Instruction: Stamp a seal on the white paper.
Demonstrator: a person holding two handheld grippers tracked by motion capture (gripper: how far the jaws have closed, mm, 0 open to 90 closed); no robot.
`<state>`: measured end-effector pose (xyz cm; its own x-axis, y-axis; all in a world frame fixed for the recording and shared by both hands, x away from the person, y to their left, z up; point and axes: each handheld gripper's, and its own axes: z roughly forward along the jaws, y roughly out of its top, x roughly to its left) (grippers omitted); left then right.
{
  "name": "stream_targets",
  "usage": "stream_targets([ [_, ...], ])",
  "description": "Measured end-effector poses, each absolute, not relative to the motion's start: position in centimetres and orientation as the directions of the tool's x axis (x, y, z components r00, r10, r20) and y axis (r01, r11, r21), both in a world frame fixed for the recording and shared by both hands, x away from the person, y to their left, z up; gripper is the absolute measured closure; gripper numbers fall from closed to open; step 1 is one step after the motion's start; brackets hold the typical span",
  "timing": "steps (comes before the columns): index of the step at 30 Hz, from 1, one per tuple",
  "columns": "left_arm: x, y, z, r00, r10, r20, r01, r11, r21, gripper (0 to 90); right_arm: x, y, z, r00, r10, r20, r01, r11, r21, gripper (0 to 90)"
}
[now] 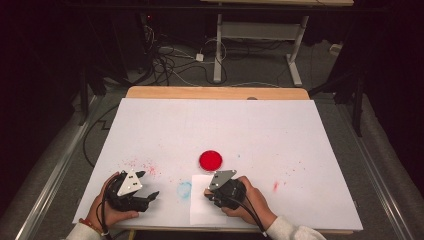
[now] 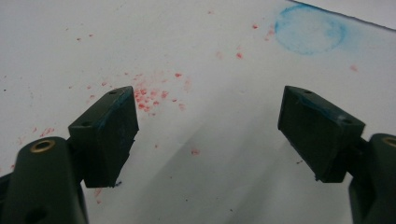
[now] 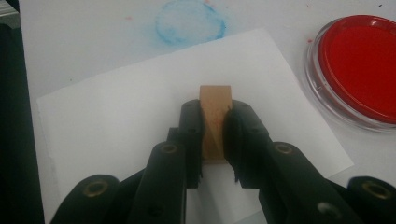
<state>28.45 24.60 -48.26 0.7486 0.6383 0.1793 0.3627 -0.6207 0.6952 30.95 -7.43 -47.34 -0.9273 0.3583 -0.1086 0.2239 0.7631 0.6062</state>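
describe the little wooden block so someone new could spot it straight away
Start at the white sheet covering the table, then the smaller loose paper near its front edge. Above it, the right gripper clamps a tan wooden block, the only wooden item, beside the red ink pad.

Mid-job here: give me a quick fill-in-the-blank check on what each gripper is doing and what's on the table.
1. The right gripper is shut on a small ____ block.
2. The left gripper has its jaws ____, with nothing between them.
3. The round dish of ink is coloured ____.
4. The faint ring stain beyond the white paper sheet is ____.

Missing words: wooden; open; red; blue
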Motion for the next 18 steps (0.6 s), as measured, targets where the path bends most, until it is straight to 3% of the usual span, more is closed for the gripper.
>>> stream_targets([
  [18,28.65,24.37,-48.32,0.752,0.634,0.18,0.361,-0.624,0.693,19.5,30.94,-7.49,-47.5,-0.928,0.354,-0.112,0.217,0.762,0.61,76.1],
])
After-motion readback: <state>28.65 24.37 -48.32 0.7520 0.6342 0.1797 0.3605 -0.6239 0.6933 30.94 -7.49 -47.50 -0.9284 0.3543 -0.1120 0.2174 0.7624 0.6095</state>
